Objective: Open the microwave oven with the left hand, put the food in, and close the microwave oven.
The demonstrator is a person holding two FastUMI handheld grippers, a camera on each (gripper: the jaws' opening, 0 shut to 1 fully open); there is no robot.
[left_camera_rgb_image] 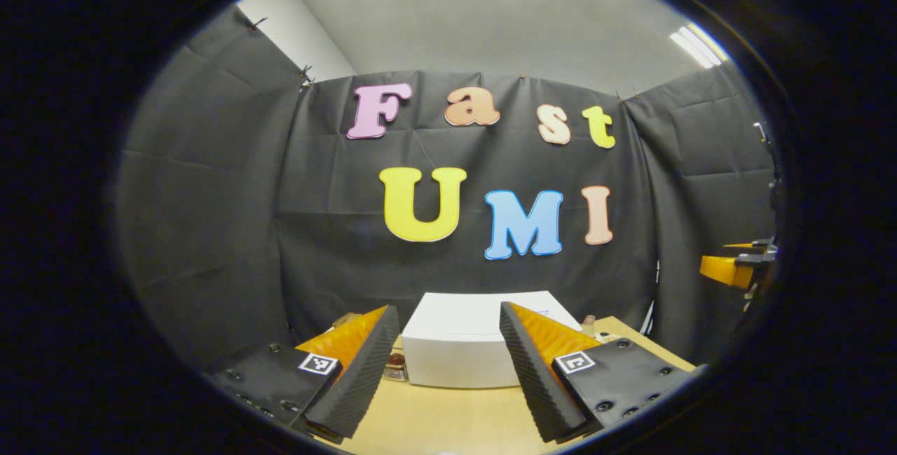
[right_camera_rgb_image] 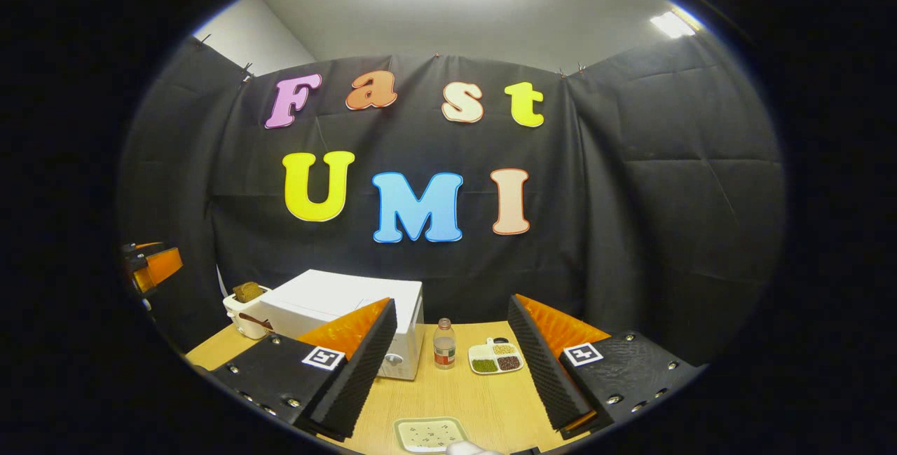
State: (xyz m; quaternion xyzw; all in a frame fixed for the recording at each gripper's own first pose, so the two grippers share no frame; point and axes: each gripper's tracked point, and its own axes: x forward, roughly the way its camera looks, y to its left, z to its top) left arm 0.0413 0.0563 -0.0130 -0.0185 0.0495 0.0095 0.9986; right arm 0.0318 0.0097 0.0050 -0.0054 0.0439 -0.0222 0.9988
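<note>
While both grippers hang above the wooden table (right_camera_rgb_image: 483,399), we record the following.

Left gripper (left_camera_rgb_image: 448,371): we see its two fingers spread wide apart with nothing between them; it is raised over the near part of the table and faces the microwave oven.

Right gripper (right_camera_rgb_image: 452,378): we see its fingers likewise wide apart and holding nothing. In the left gripper view it also appears far off at the right edge.

Microwave oven (left_camera_rgb_image: 466,339): a white box standing on the table near the black cloth wall (left_camera_rgb_image: 231,216); in the left gripper view it sits straight ahead, framed between the two fingers. In the right gripper view it stands to the left, partly behind the left-hand finger, with its door closed and a round knob at the lower right of its front.

Food: a small square tray (right_camera_rgb_image: 431,434) lies at the near edge of the table, low between the right gripper's fingers; we cannot tell what is on it beyond small dark specks.

Bottle (right_camera_rgb_image: 443,344): upright, just beside the microwave oven's right side.

Divided dish (right_camera_rgb_image: 496,357): right of the bottle, holding green, dark and pale portions in separate sections.

Toaster (right_camera_rgb_image: 245,311): white, left of the microwave oven, with a brown slice standing in its slot.
</note>
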